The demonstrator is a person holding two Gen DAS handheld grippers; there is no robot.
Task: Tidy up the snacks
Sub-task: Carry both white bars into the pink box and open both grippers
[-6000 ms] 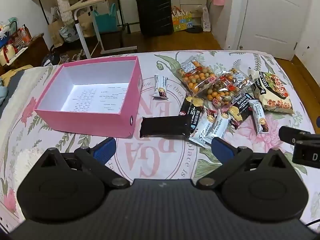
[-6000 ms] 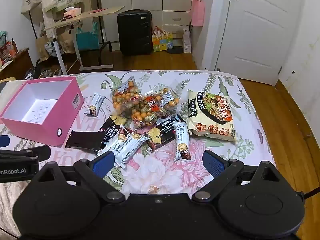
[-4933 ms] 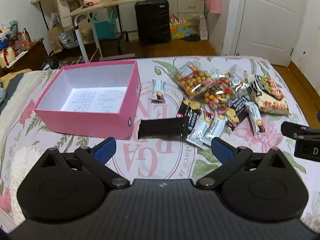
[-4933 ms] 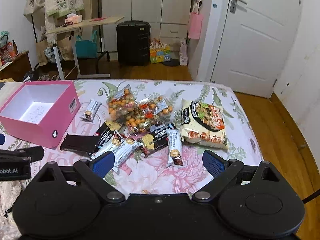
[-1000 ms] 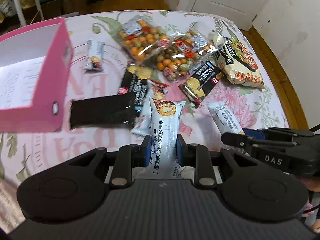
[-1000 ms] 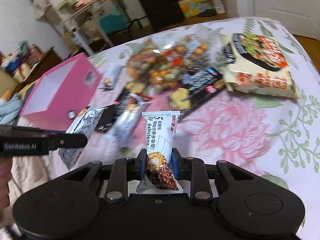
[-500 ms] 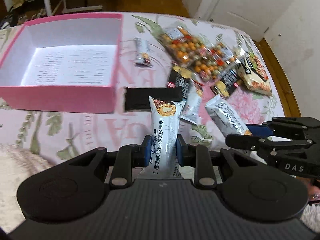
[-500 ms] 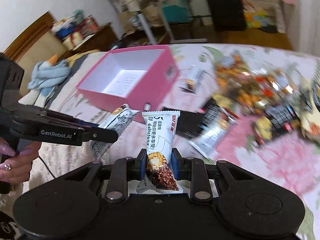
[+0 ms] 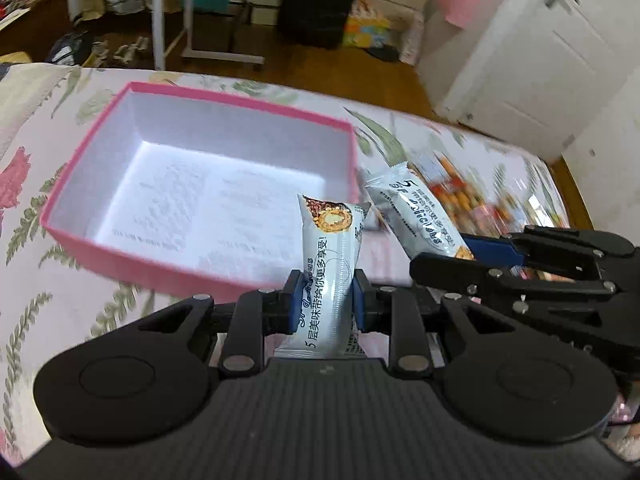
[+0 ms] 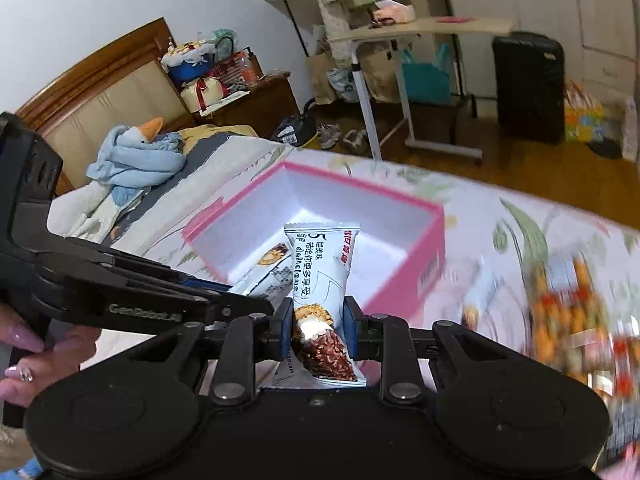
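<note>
Tongs both clamped: left tongs [image 9: 323,300] grip white snack bar [image 9: 329,264], right tongs [image 10: 316,330] grip second white bar [image 10: 320,276], above pink box [image 9: 120,264].

Setting: a lived-in home bedroom. We note 1 bed with a floral bedspread [image 9: 36,128] and a wooden padded headboard [image 10: 100,96]; 1 crumpled blue blanket [image 10: 136,160] near the pillow end; 1 dark nightstand [image 10: 256,100] crowded with bags; 1 rolling side table [image 10: 420,28]; 1 black suitcase [image 10: 528,84] by white wardrobe drawers; shoes [image 10: 344,136] on the wooden floor; 1 white panelled door [image 9: 560,52].
</note>
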